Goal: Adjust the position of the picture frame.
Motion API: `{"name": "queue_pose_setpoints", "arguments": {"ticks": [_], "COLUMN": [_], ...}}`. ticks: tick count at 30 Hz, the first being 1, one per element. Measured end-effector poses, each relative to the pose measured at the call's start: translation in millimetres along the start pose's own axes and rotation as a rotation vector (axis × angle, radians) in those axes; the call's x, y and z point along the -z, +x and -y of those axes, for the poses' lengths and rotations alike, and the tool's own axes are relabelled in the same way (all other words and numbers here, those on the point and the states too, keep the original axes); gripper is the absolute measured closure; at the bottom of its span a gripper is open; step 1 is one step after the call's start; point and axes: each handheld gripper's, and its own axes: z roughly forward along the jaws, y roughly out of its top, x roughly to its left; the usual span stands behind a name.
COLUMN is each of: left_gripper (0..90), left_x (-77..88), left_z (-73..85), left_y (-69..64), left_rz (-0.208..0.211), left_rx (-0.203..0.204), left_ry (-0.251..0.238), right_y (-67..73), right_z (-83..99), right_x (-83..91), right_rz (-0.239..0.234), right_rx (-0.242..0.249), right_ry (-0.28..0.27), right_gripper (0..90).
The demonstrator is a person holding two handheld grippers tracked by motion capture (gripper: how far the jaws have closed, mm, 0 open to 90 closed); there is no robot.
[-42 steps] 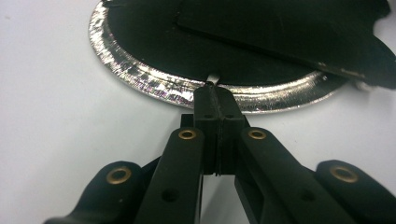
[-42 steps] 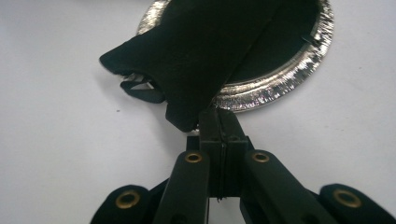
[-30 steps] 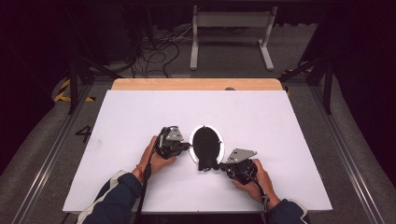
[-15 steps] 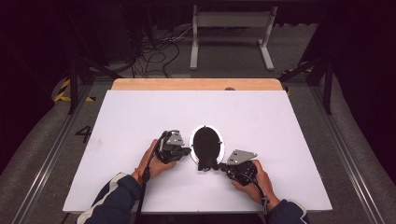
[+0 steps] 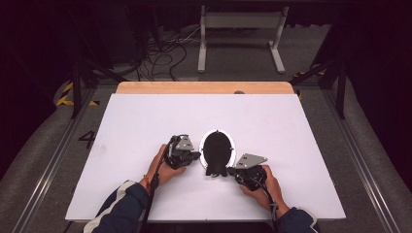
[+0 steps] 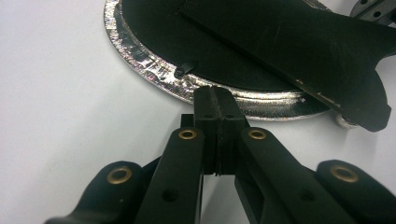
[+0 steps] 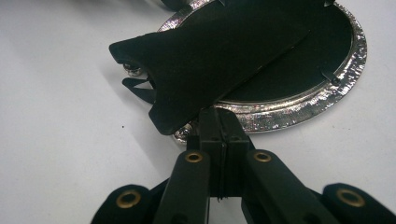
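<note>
1. High view: oval frame [image 5: 217, 151] lying back up on white table [image 5: 145, 121], near the front edge, between left gripper [image 5: 194, 156] and right gripper [image 5: 232, 171]
2. Left gripper view adds detail: silver textured rim, small black clip [image 6: 184, 70] on the back panel, black stand [image 6: 299, 46] slanting over the frame [image 6: 154, 70]
3. Right gripper view: stand [image 7: 219, 60] with notched foot sticking out past the rim of frame [image 7: 299, 112], shiny knob [image 7: 133, 71] under it, clip [image 7: 330, 76] on far side
4. Left hand [image 5: 165, 167] low on table, gripper aimed right at frame's left edge; right hand [image 5: 265, 187] low, gripper aimed left at frame's near end
5. Left gripper [image 6: 215, 93] pads pressed together, empty, tips at rim, contact can't be confirmed
6. Right gripper [image 7: 219, 116] pads pressed together, empty, tips at rim under stand's foot, contact unclear
</note>
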Motion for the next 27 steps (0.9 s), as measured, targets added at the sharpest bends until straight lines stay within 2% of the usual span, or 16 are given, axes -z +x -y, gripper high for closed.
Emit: {"name": "queue_pose_setpoints", "arguments": {"ticks": [9, 13, 15, 16, 19, 21, 24, 27], "left_gripper": [90.0, 90.0, 90.0, 90.0, 90.0, 90.0, 90.0, 90.0], "left_x": [-0.8, 1.3, 2.7, 3.2, 4.3, 4.6, 3.3, 1.6], "left_z": [0.7, -0.6, -0.8, -0.3, -0.2, -1.0, -0.9, -1.1], "left_y": [-0.3, -5.0, -7.1, -9.1, -12.7, -14.4, -15.5, -14.8], "left_rz": [-0.004, 0.016, 0.032, 0.041, 0.050, 0.055, 0.066, 0.056], "left_rx": [0.018, 0.006, -0.018, -0.009, -0.015, -0.039, -0.024, -0.018], "left_ry": [-0.012, 0.011, 0.022, 0.024, 0.033, 0.040, 0.031, 0.018], "right_y": [-0.5, -0.4, -0.6, -0.5, 0.3, 1.1, 1.1, -1.2], "right_z": [0.9, 0.0, 0.3, 0.4, 0.4, 0.1, -0.3, -0.1], "right_x": [-0.4, -0.6, -0.5, -0.5, -0.5, -0.5, -0.6, -1.0], "right_rz": [0.002, 0.002, 0.002, 0.003, 0.007, 0.013, 0.014, 0.006], "right_rx": [-0.008, 0.000, -0.004, -0.003, -0.003, 0.000, 0.000, -0.019], "right_ry": [-0.007, -0.001, -0.003, -0.003, -0.002, -0.001, 0.001, -0.003], "right_gripper": [90.0, 90.0, 90.0, 90.0, 90.0, 90.0, 90.0, 90.0]}}
